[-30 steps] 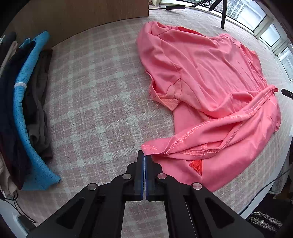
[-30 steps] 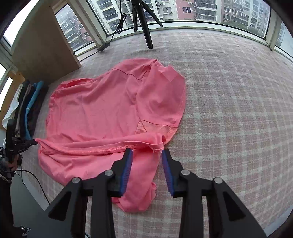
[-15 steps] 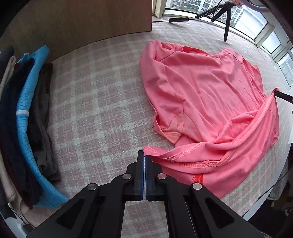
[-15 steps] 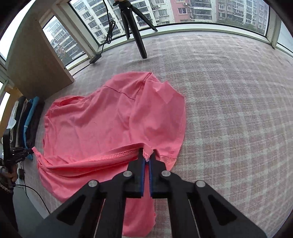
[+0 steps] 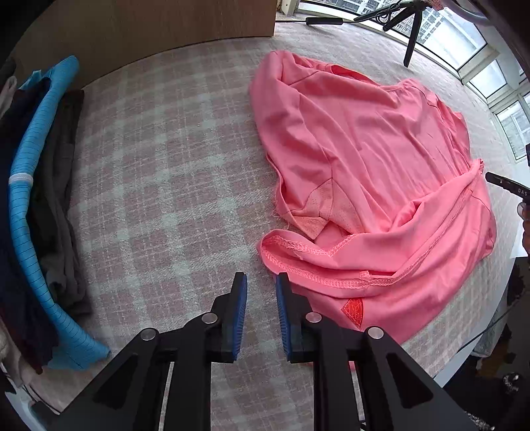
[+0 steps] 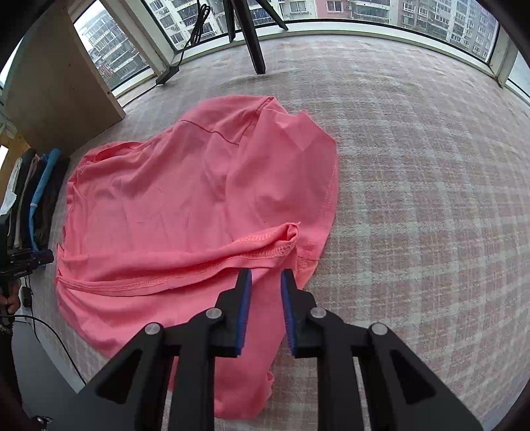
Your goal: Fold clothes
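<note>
Left gripper (image 5: 260, 281) and right gripper (image 6: 266, 277) both opening, nothing pinched, over the pink shirt (image 5: 364, 159) lying crumpled mid-bed (image 5: 165, 165), hem (image 5: 318, 280) folded up toward its near edge; fold step released, next likely regrasp for another fold.

Pink plaid surface (image 6: 414, 199), wooden panel (image 6: 56, 86), daylit windows (image 6: 331, 10)

We note: shirt (image 5: 364, 172) on bed (image 5: 172, 185) | clothes pile (image 5: 36, 212) left | tripod (image 6: 246, 36) behind
</note>
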A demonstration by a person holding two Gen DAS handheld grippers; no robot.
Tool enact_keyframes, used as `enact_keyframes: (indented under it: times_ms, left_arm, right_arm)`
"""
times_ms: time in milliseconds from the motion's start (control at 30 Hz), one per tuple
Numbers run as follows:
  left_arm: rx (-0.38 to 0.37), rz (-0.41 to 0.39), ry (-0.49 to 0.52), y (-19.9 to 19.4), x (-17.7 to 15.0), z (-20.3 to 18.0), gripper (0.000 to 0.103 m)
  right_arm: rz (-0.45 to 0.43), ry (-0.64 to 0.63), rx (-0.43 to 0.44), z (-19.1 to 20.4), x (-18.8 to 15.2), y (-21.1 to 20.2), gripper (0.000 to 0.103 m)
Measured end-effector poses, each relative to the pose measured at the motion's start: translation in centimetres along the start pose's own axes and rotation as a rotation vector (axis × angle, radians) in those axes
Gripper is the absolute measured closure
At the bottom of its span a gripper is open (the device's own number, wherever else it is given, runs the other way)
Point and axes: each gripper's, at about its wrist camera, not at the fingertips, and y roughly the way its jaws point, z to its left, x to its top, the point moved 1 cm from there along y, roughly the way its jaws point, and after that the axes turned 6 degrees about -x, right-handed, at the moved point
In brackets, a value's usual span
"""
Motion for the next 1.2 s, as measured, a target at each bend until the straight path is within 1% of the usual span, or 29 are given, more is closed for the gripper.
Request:
enact_keyframes:
  times_ms: [67,133,200,233,267,300,367,433,500,600,667,700,767,867,933,1000,1100,1167,1200]
  left_arm:
    - [-0.005,0.01,-0.02,0.7,0.6,0.2,0.084]
    - [-0.047,0.018,-0.037,1.4,1.2,0.2,0.084]
    - [-0.04,0.032,-0.02,2.2,1.7,-0.4,0.085]
    - [-0.029,0.039,-0.009,2.6,1.8,-0.6,0.09]
    - [-0.015,0.04,-0.001,2.8,1.8,-0.8,0.101]
    - [-0.008,0.037,0.005,2.8,1.9,-0.9,0.102]
    - [-0.022,0.013,0.011,2.1,1.8,-1.0,0.102]
    - [-0.021,-0.007,0.006,1.2,1.9,-0.7,0.102]
    - [-0.024,-0.022,0.001,0.2,1.9,-0.5,0.102]
    - [-0.008,-0.041,0.013,-0.7,2.0,-0.6,0.102]
    - [0.001,-0.051,0.014,-0.9,2.0,-0.7,0.102]
    - [0.005,-0.056,0.014,-1.1,1.9,-0.8,0.102]
    - [0.006,-0.073,0.018,-1.9,1.2,-0.9,0.102]
    - [0.005,-0.099,0.023,-3.2,0.1,-1.2,0.102]
    - [-0.005,-0.127,0.018,-4.9,-1.9,-1.9,0.102]
    - [-0.003,-0.156,0.004,-7.7,-5.0,-1.9,0.102]
    - [-0.038,-0.188,-0.047,-10.7,-9.3,-2.5,0.102]
    - [-0.056,-0.181,-0.056,-10.9,-11.0,-3.5,0.102]
    - [-0.062,-0.174,-0.054,-10.9,-11.6,-3.8,0.102]
  right_arm:
    - [0.01,0.005,0.0,-0.1,0.0,0.1,0.083]
    - [0.019,0.007,0.009,-0.3,0.0,0.2,0.081]
    - [0.021,0.006,0.004,-0.3,0.1,0.1,0.081]
    - [0.021,0.009,0.006,-0.5,0.1,-0.1,0.081]
    - [0.018,0.016,0.015,-0.7,0.1,-0.4,0.081]
    - [0.016,0.022,0.027,-0.8,0.2,-0.6,0.08]
    - [0.011,0.028,0.043,-1.0,0.5,-0.9,0.077]
    - [0.006,0.029,0.038,-1.3,1.0,-0.8,0.072]
    - [0.011,0.044,0.035,-1.6,1.7,0.0,0.072]
    - [0.035,0.069,0.07,-1.9,2.6,1.7,0.073]
    - [0.041,0.068,0.087,-1.7,2.7,2.3,0.095]
    - [0.036,0.063,0.083,-1.5,2.4,2.1,0.1]
    - [0.021,0.05,0.072,-1.2,1.9,1.4,0.1]
    - [-0.042,0.008,0.04,-0.9,-0.4,-2.6,0.1]
    - [-0.075,0.005,0.051,-1.1,-2.8,-6.1,0.1]
    - [-0.106,0.01,0.041,-1.2,-5.9,-9.8,0.1]
    - [-0.13,0.055,0.012,-1.3,-11.0,-14.1,0.101]
    - [-0.137,0.116,0.031,-1.4,-14.1,-15.5,0.101]
    - [-0.136,0.123,0.01,-1.3,-15.0,-15.6,0.101]
